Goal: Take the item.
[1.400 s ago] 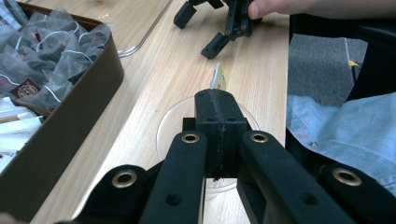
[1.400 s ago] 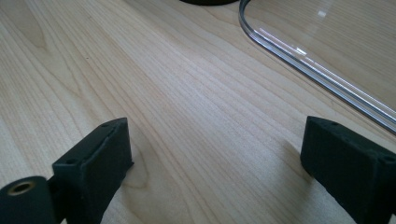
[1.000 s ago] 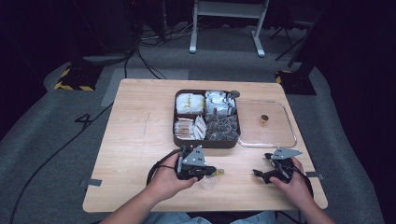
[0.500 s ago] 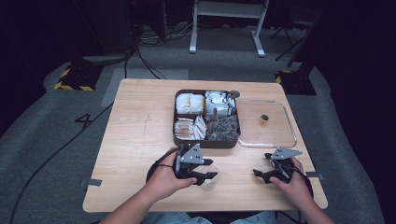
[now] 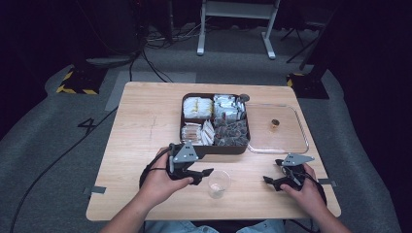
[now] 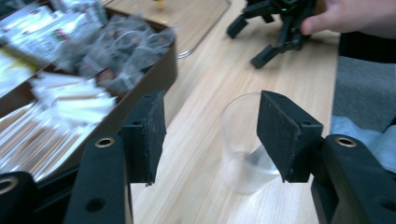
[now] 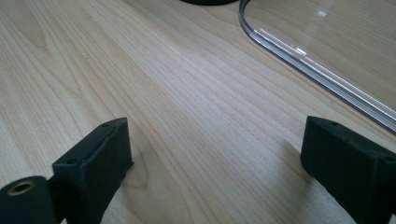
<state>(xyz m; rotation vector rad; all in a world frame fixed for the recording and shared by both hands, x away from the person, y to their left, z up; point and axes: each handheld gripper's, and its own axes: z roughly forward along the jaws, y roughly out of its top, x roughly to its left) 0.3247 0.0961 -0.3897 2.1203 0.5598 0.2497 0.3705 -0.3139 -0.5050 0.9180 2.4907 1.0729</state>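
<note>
- Tool on the left [image 5: 201,175], in the high view, lies low over the surface [image 5: 141,126] just left of a clear cup [image 5: 218,183]; its jaws have just been opening, and the cup stands free beside their tips, upright on the near middle of the surface. The right tool [image 5: 278,180] rests on the surface well to the right, jaws spread and empty. Behind the cup sits a dark box [image 5: 216,148] of packets, and a clear lid [image 5: 278,127] lies flat to its right.
- Left gripper view: both pads [image 6: 152,133] stand apart with open air between them. The cup [image 6: 243,149] is just beyond the gap, partly hidden behind the right-hand pad and touched by neither. The box [image 6: 159,79] with its sachets lies close on the left; the other tool [image 6: 275,25] and a hand show farther off.
- Right gripper view: the jaws are wide with bare wood [image 7: 196,116] between them; the lid's rim [image 7: 299,58] curves across the upper right.
- Handling, as I judge it: the cup looks thin, light and slick, likely soft plastic that would buckle or tip under a hard squeeze. A gentle pinch across the mid wall, or lower where the base stiffens it, looks safest; gripping at the rim risks bending it.
</note>
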